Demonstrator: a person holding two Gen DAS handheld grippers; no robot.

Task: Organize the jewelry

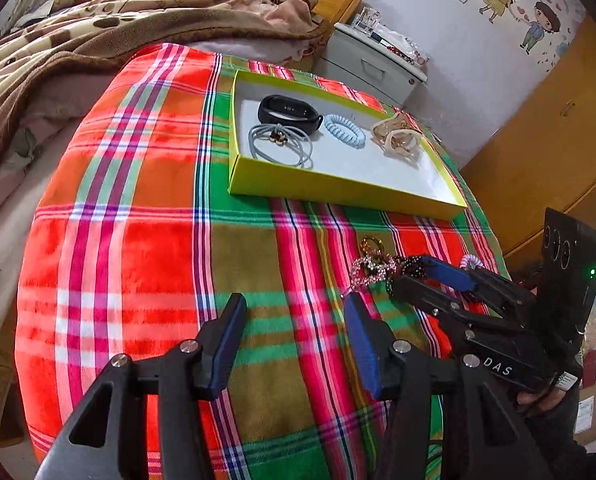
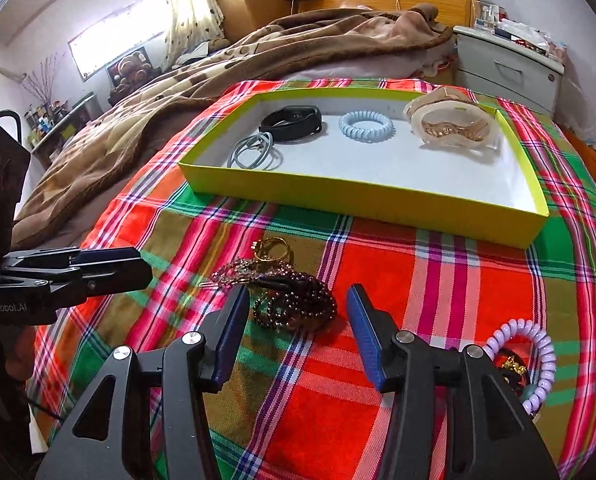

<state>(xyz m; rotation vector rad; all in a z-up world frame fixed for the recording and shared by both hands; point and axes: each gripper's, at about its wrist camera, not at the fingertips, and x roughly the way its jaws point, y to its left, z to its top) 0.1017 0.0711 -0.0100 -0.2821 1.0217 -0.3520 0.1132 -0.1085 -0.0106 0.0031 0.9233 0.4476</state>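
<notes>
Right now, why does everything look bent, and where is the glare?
Both views are fisheye, so the yellow box bows at its edges and the corners go black. In the right wrist view the window burns out white. In the left wrist view the plaid cloth looks smeared and soft.

Left tool (image 1: 294,320) angled downward, jaws spread wide, nothing gripped, right tool (image 2: 298,312) likewise, jaws wide apart

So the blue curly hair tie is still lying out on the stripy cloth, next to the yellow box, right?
Not quite. The blue curly hair tie is already inside the yellow box, between the black band and the pinkish clips. The right wrist view shows it.
</notes>
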